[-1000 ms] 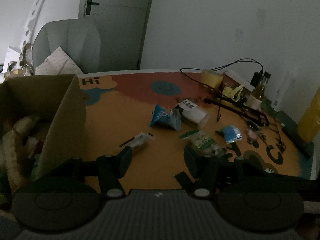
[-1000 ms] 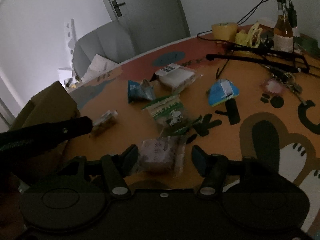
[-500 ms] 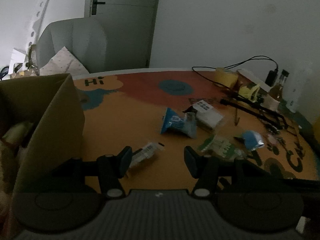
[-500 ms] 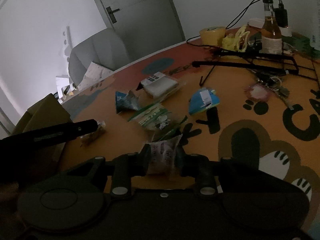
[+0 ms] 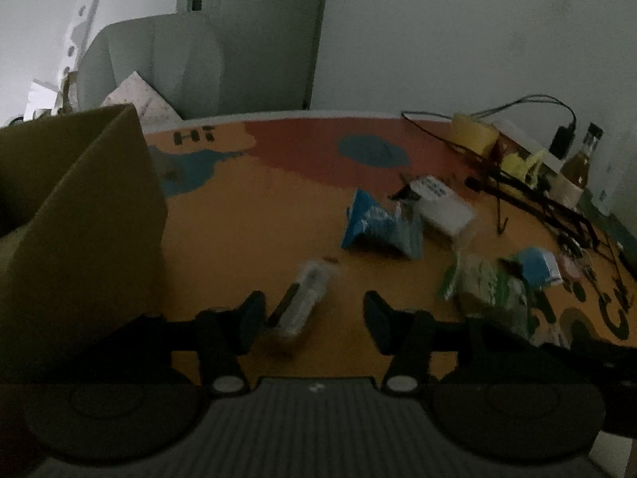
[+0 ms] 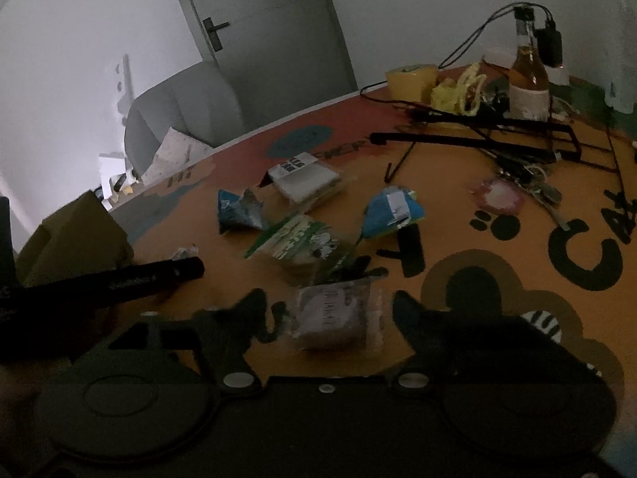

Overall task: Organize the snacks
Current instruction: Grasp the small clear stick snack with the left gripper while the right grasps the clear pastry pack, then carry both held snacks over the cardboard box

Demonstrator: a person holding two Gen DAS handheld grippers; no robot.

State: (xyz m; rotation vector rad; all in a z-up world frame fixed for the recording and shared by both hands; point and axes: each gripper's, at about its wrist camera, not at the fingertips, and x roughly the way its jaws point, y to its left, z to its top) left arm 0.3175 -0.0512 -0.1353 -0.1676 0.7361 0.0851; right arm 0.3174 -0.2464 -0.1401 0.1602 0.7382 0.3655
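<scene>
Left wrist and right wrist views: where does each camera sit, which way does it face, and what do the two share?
Left wrist: on the left gripper, facing down and forward over the table; own open fingers straddle a clear snack packet, cardboard box at left.
Right wrist: on the right gripper, facing across the table; own fingers, just opened, flank a pale snack packet; the other gripper's finger enters at left.
Shared: blue packet, green packet, bottle.
</scene>
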